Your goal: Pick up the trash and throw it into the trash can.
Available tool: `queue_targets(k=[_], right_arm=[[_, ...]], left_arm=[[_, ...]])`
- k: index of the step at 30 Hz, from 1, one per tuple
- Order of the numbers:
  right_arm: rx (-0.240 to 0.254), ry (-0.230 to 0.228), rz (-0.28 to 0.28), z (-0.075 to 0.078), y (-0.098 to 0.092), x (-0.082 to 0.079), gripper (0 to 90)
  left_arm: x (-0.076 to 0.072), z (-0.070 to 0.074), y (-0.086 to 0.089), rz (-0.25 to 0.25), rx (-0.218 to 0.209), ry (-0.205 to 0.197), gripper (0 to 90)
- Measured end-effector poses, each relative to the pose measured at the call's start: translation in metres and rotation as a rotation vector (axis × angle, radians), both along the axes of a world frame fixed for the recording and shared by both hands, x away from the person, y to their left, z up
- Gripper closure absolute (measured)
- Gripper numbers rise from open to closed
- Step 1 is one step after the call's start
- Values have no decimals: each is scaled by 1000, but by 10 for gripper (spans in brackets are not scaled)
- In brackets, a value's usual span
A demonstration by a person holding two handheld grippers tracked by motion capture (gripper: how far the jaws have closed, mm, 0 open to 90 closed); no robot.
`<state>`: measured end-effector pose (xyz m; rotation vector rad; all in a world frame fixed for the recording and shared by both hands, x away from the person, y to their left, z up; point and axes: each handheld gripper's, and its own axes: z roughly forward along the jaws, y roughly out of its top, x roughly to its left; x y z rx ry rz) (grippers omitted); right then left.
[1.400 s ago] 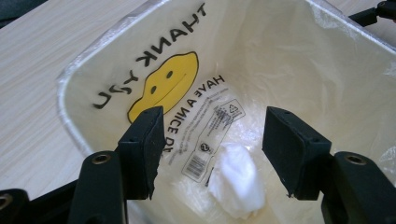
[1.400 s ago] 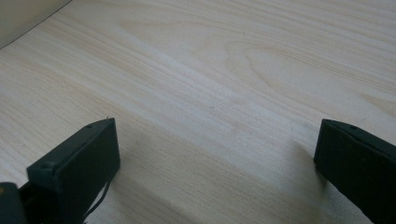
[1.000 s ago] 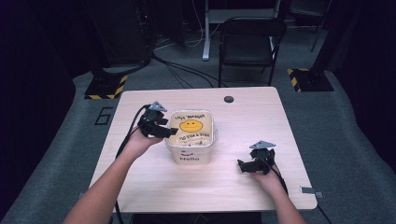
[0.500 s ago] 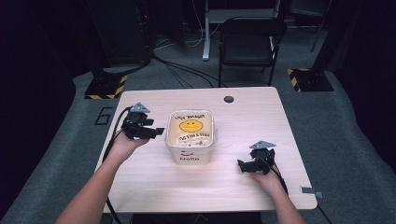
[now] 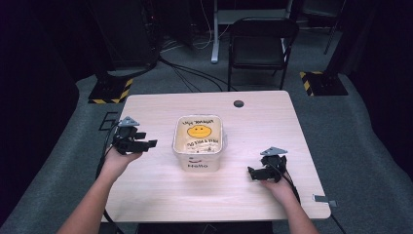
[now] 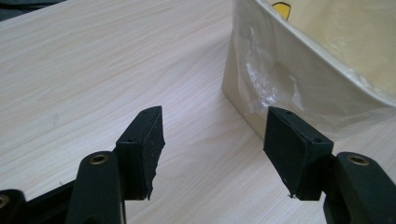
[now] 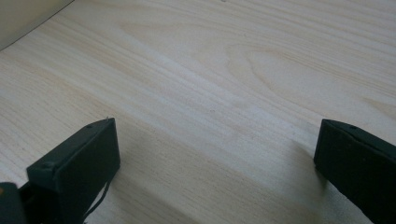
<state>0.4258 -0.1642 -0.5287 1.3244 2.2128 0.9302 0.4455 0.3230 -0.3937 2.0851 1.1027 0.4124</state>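
A square see-thru plastic tub (image 5: 198,141) w/ a smiley lid sits mid on the pale wood table (image 5: 160,190). Left gripper (image 5: 146,144) just left of it, right gripper (image 5: 251,171) near-right; both jaws wide apart, holding nothing.

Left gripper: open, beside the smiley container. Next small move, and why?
Probably ease the left gripper right toward the container until its near wall sits between the fingers. The jaws are open and empty, the wall lies just off the right-hand one, and a gap of bare table separates them. The right gripper rests open, well clear.
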Motion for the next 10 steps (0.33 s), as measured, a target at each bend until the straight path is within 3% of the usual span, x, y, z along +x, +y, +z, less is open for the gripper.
queue_targets(k=[10], right_arm=[[0, 0, 0, 0, 0, 0, 0]], left_arm=[[-5, -19, 10, 33, 5, 1, 377]])
